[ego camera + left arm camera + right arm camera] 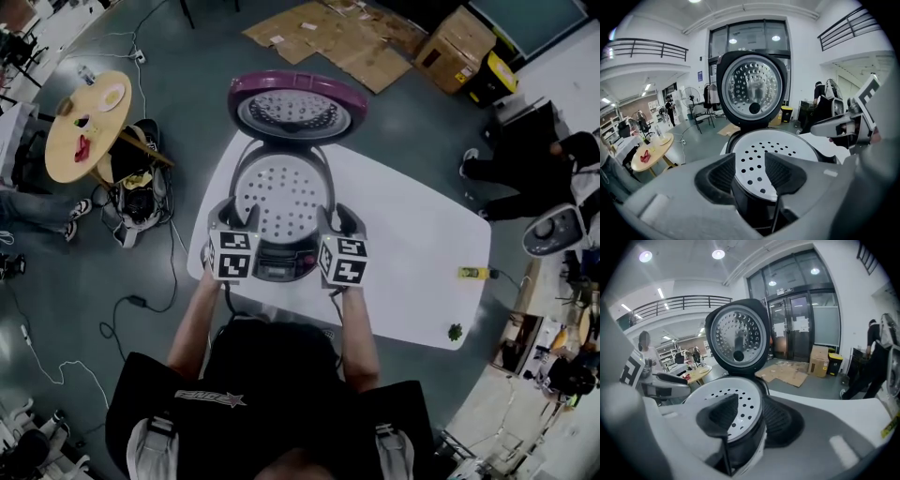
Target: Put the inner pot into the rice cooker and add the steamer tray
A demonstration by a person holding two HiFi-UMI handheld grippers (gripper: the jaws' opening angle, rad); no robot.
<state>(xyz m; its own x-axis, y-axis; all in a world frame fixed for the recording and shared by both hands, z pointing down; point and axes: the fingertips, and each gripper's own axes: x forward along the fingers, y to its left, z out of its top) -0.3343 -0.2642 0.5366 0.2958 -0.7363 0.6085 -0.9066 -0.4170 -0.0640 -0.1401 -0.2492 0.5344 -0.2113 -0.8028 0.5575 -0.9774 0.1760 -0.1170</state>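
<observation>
The rice cooker (277, 264) stands on the white table (412, 253) with its purple-rimmed lid (297, 108) swung up and back. The white perforated steamer tray (279, 195) lies level in its mouth and hides whatever sits beneath. My left gripper (225, 217) is at the cooker's left front rim, my right gripper (337, 220) at the right front rim. In the left gripper view, the left gripper (750, 164) has open jaws over the edge of the tray (771, 147), pads apart from it. The right gripper (750, 416) is likewise open, the tray (719, 397) rim between its jaws, untouched.
A yellow item (473, 273) and a small green object (455, 331) lie near the table's right edge. On the floor are a round wooden table (89, 122) at the left, flattened cardboard (337, 37) behind the cooker, cables, and a person (525, 169) at the right.
</observation>
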